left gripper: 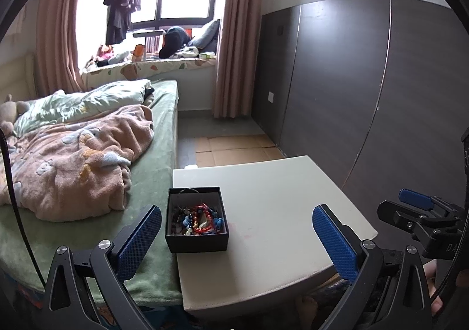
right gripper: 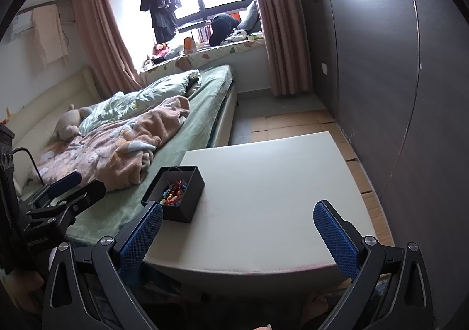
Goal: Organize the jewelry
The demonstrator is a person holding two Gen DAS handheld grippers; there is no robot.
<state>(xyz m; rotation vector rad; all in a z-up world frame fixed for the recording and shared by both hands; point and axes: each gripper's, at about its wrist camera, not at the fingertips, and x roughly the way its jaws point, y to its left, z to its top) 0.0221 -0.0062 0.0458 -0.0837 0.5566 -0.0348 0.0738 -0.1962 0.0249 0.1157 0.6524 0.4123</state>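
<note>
A small black box (left gripper: 196, 243) stands at the left edge of a white table (left gripper: 278, 213), and it holds a tangle of bead bracelets (left gripper: 198, 220) in red, blue and dark colours. The right wrist view shows the same box (right gripper: 190, 198) and its jewelry (right gripper: 173, 192) at the table's (right gripper: 263, 198) left side. My left gripper (left gripper: 237, 237) hangs open over the table's near edge, just right of the box. My right gripper (right gripper: 237, 232) is open too, above the near edge, with nothing between its blue pads (right gripper: 337, 239).
A bed (left gripper: 152, 172) with a green sheet and a pink blanket (left gripper: 73, 166) touches the table's left side. Dark wardrobe doors (left gripper: 351, 90) run along the right. Flattened cardboard (left gripper: 234, 148) covers the floor beyond the table. A cluttered window seat (left gripper: 152, 63) lies far back.
</note>
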